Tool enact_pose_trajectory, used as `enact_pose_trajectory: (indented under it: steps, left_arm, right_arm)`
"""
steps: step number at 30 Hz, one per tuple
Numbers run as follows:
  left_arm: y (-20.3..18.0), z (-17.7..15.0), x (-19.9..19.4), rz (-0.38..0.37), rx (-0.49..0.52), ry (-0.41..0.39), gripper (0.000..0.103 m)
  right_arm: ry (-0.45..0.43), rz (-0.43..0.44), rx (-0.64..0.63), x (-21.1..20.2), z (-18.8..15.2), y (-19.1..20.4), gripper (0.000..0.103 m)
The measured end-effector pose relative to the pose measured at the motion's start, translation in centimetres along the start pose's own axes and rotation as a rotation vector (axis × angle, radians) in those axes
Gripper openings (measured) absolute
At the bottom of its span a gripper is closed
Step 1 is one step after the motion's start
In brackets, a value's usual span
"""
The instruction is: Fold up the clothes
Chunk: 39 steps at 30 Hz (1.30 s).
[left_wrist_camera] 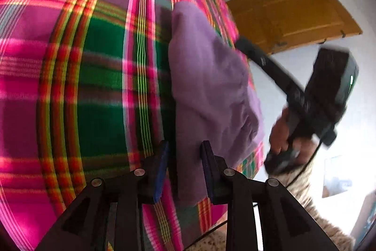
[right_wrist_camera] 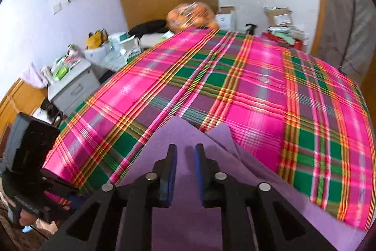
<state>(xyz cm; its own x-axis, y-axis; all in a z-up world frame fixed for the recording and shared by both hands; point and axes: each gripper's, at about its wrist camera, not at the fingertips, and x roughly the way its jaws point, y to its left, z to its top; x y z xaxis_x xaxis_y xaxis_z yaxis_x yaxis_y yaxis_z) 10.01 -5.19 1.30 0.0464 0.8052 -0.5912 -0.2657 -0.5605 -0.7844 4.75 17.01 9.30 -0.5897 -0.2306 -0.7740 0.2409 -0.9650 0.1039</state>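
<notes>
Purple garment [right_wrist_camera: 188, 180] lying on plaid sheet [right_wrist_camera: 246, 91], at its near edge, bunched and partly folded, one pointed flap [right_wrist_camera: 221, 133] raised toward the sheet's middle.

Left gripper [left_wrist_camera: 184, 157] over the garment's near end [left_wrist_camera: 211, 86], jaws parted, one blue pad [left_wrist_camera: 162, 168] just beside the purple cloth over plaid, the other over the cloth; nothing pinched between them.

Right gripper [right_wrist_camera: 185, 159] directly above the garment, jaws likewise parted, purple cloth visible through the gap, no fold caught. Seen from the left wrist, blurred, off the sheet's edge [left_wrist_camera: 305, 105], held in a hand [left_wrist_camera: 282, 133].

Beyond the sheet's far end: bag of oranges [right_wrist_camera: 192, 15], boxes [right_wrist_camera: 277, 15], grey cabinet [right_wrist_camera: 72, 86].
</notes>
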Motion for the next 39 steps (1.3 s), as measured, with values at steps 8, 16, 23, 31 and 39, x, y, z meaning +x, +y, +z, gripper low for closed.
enact_pose_trajectory:
  steps: [8, 16, 23, 31, 39]
  left_arm:
    - [0.9, -1.9, -0.8, -0.030, -0.038, 0.000, 0.020]
    - [0.5, -2.7, -1.5, -0.035, -0.012, -0.022, 0.009]
    - [0.2, -1.4, -1.7, -0.073, 0.011, -0.031, 0.008]
    - [-0.2, -2.3, -3.2, -0.065, 0.041, -0.028, 0.008]
    - [0.6, -2.8, -4.3, -0.063, 0.038, -0.043, 0.008]
  right_arm:
    - [0.022, -0.039, -0.108, 2.8, 0.3, 1.2, 0.004]
    - [-0.107, -0.191, -0.162, 0.2, 1.0, 2.3, 0.001]
    - [-0.190, -0.224, -0.153, -1.8, 1.7, 3.0, 0.001]
    - [-0.284, -0.256, -0.142, -4.1, 2.4, 3.8, 0.001]
    - [-0.175, -0.341, -0.054, -1.7, 1.4, 0.9, 0.001]
